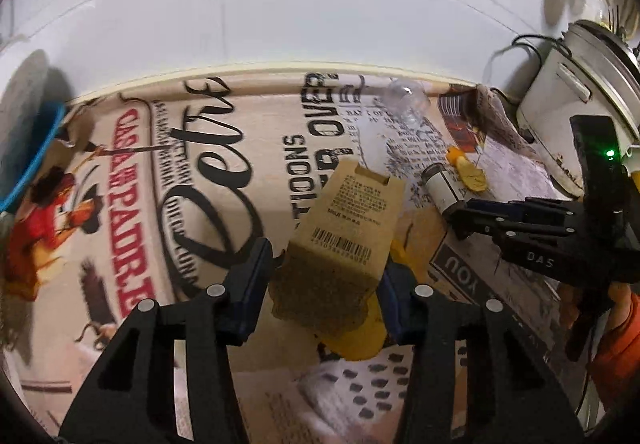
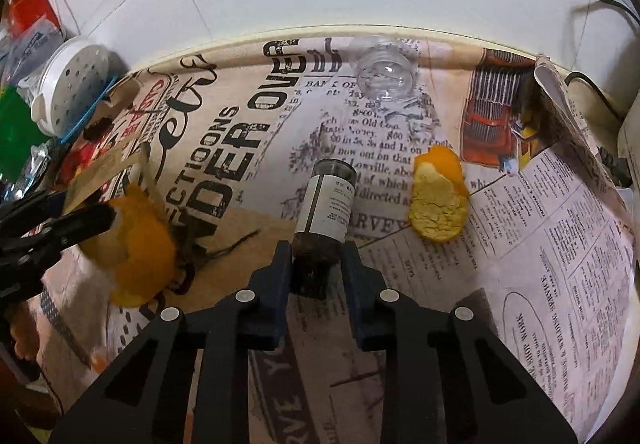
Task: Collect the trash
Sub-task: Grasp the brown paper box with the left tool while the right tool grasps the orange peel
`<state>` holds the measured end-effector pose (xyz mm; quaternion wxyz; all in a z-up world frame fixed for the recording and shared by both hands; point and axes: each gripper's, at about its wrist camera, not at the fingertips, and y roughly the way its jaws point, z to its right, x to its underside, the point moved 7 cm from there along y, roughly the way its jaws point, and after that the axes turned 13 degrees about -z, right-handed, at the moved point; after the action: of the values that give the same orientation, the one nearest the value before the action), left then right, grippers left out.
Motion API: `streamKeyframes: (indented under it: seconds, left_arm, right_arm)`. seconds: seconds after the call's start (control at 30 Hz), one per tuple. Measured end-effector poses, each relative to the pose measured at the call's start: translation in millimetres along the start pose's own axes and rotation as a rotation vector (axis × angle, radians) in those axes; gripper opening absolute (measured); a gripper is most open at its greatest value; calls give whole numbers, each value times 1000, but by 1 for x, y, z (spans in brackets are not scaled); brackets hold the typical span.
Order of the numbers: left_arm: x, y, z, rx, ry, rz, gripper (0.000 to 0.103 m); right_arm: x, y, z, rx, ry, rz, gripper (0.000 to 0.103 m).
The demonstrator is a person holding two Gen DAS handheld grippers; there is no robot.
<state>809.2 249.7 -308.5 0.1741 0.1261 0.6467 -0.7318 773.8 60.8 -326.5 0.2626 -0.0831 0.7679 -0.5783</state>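
My left gripper (image 1: 326, 276) is shut on a brown cardboard tag with a barcode (image 1: 352, 216); an orange peel (image 1: 360, 336) lies under it. In the right wrist view the left gripper (image 2: 60, 220) sits at the left over that peel (image 2: 136, 260). My right gripper (image 2: 316, 264) is shut on a small dark glass bottle with a white label (image 2: 328, 204); it also shows in the left wrist view (image 1: 442, 188). A second orange peel (image 2: 438, 200) lies right of the bottle. A clear plastic cup (image 2: 384, 72) lies on its side near the wall.
The table (image 2: 240, 132) is covered with a newspaper-print cloth. A white perforated lid container (image 2: 68, 88) and coloured packets stand at the left. A white cooker pot (image 1: 576, 100) with cables stands at the right. A white tiled wall runs behind.
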Motion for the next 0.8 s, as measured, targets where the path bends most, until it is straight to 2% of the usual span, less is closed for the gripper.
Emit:
streamKeyframes:
  seconds: [0.2,0.27,0.4,0.6,0.67,0.73,0.77,0.8]
  left_arm:
    - [-1,-31,1,-53,1,56,45]
    - [-1,-43,3,-47,-9,77,45]
    - [-1,-66,13,-29,-5,110,45]
    - [16,-65,30,-10,-7,72,45]
    - [26,-57,32,-4,-15,45,45]
    - [37,-47,32,-10,-21,13,45]
    - [44,-42,31,-13,-27,-6,45]
    - [49,-38,30,-13,-31,-22,45]
  right_arm:
    - [6,-11,-6,-24,41,21,20]
    - [12,-20,-7,-31,45,29,1]
    - [26,-34,-8,-49,50,22,2]
    - [50,-51,-20,-72,22,-2,2]
    - [56,-58,-29,-131,18,-6,11]
    - [60,-61,-39,-143,12,-7,39]
    - [61,-61,-43,-139,12,-1,43]
    - [62,-60,-48,-143,12,5,43]
